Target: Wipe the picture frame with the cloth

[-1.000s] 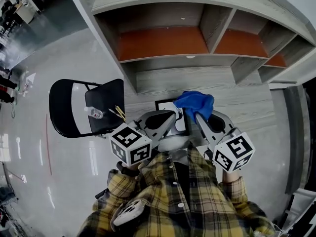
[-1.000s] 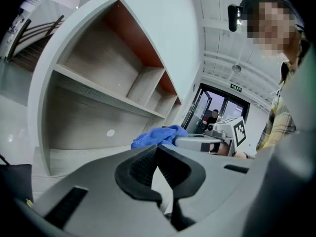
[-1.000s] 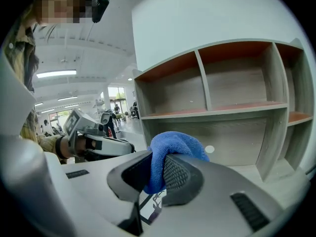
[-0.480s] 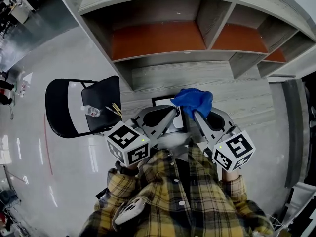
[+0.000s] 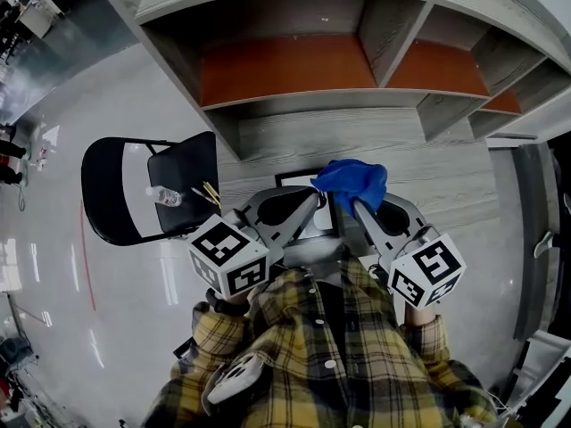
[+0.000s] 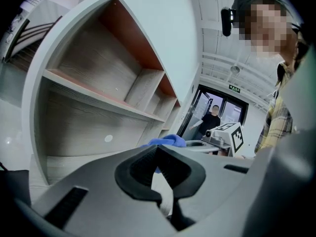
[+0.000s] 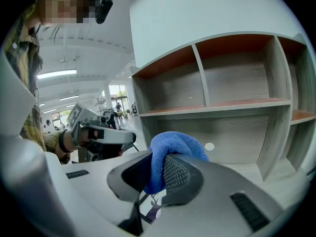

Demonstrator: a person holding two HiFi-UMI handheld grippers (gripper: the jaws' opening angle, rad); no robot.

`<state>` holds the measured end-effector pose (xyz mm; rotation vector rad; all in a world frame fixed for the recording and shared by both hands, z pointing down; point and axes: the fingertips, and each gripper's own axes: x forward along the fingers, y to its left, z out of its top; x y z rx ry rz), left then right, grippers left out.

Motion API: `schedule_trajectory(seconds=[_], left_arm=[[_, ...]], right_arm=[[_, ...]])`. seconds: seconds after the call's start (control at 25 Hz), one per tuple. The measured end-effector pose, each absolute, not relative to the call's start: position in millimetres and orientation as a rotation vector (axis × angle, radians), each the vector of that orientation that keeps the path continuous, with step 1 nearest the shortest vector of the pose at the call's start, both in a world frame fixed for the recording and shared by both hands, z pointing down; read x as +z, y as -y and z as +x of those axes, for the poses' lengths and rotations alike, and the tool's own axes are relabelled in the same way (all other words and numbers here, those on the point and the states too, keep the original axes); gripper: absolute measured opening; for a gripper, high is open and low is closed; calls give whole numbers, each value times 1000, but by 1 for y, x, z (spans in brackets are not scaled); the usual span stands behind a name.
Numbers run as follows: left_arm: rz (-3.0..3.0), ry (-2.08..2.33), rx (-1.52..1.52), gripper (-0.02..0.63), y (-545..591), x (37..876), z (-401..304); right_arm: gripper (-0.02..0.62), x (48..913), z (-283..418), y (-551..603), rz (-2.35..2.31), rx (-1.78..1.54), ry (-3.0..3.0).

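The picture frame [image 5: 294,180], black-edged with a pale picture, lies flat on the grey wooden desk [image 5: 437,185], mostly hidden under both grippers. My right gripper [image 5: 352,208] is shut on a bunched blue cloth [image 5: 354,180] that bulges past its tips above the frame's right part. In the right gripper view the cloth [image 7: 173,142] fills the jaws [image 7: 157,169], with the picture [image 7: 150,212] showing below. My left gripper [image 5: 314,201] hovers over the frame's left part, its jaws [image 6: 158,152] shut with nothing seen between them. The cloth [image 6: 168,142] shows just beyond them.
A shelf unit with orange-brown boards [image 5: 285,69] rises behind the desk. To the left stands a black folding chair [image 5: 125,194] carrying a water bottle [image 5: 167,196] and thin sticks [image 5: 211,194]. A person [image 6: 212,117] stands in a far doorway.
Both grippers and the cloth keep their place over the frame. Only the head camera has shifted a little.
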<state>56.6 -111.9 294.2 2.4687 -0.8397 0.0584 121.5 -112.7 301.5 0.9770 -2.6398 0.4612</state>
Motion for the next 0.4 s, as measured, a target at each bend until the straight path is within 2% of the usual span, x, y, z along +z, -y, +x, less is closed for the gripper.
schedule_trajectory(seconds=[0.4], left_arm=[[2471,853,59,6,107,292,55]], right_arm=[[52,302,117,106,919,430,2634]])
